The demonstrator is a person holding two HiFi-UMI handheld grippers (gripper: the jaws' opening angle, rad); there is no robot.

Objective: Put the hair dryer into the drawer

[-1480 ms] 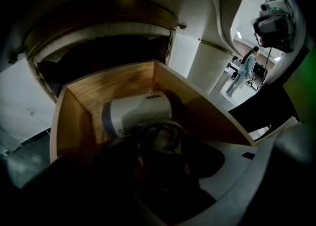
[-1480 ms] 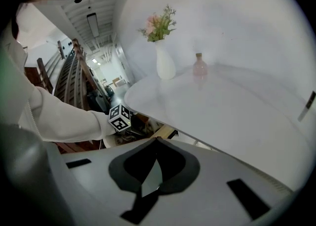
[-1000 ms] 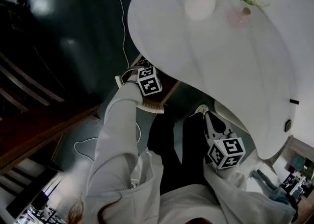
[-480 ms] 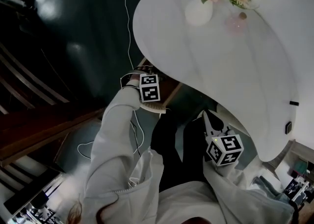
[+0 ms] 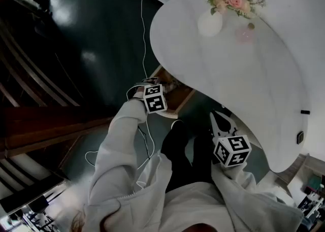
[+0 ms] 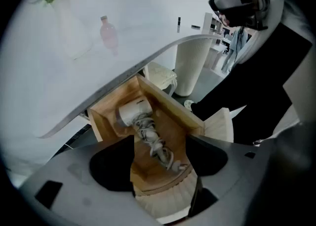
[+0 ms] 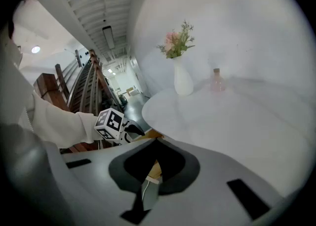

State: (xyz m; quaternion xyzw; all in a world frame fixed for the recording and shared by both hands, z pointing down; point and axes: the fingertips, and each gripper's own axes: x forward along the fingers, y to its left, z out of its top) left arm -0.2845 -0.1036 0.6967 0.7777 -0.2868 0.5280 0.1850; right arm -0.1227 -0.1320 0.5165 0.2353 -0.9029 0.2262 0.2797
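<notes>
Left gripper (image 6: 165, 173): jaws wide, astride the drawer front.
Right gripper (image 7: 149, 183): jaws together, empty.
Light wooden drawer (image 6: 170, 105): one, open under the white tabletop (image 6: 59, 81) edge.
White hair dryer (image 6: 133, 113): one, inside.

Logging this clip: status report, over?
Left gripper open above drawer. Right gripper shut, empty. Hair dryer lying inside open drawer. Nothing obstructing.

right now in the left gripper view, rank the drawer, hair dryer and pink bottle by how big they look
1. drawer
2. hair dryer, lying inside it
3. pink bottle, though it stands farther from the camera, so its true size is unsure
</notes>
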